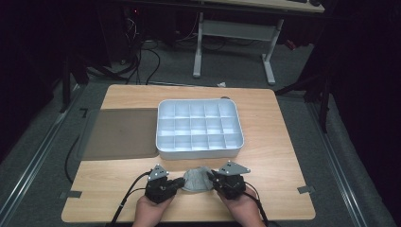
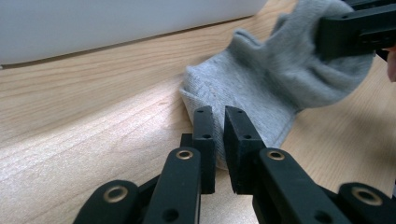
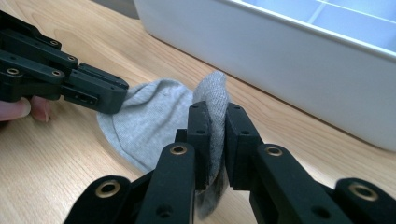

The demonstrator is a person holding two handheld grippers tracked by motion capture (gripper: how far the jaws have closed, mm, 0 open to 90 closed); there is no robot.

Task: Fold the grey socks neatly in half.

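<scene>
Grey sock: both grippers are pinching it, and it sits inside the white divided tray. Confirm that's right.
Not quite. Both the left gripper and the right gripper do pinch the grey sock, but it lies on the wooden table in front of the white divided tray, not inside it. The high view shows this.

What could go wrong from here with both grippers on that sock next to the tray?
1. The left gripper pinches only the thin edge of the grey sock, so it may slip free under tension.
2. The right gripper clamps a bunched fold; lifting could leave the sock twisted.
3. The white compartment tray sits close behind, so a forward swing might bump it.
</scene>
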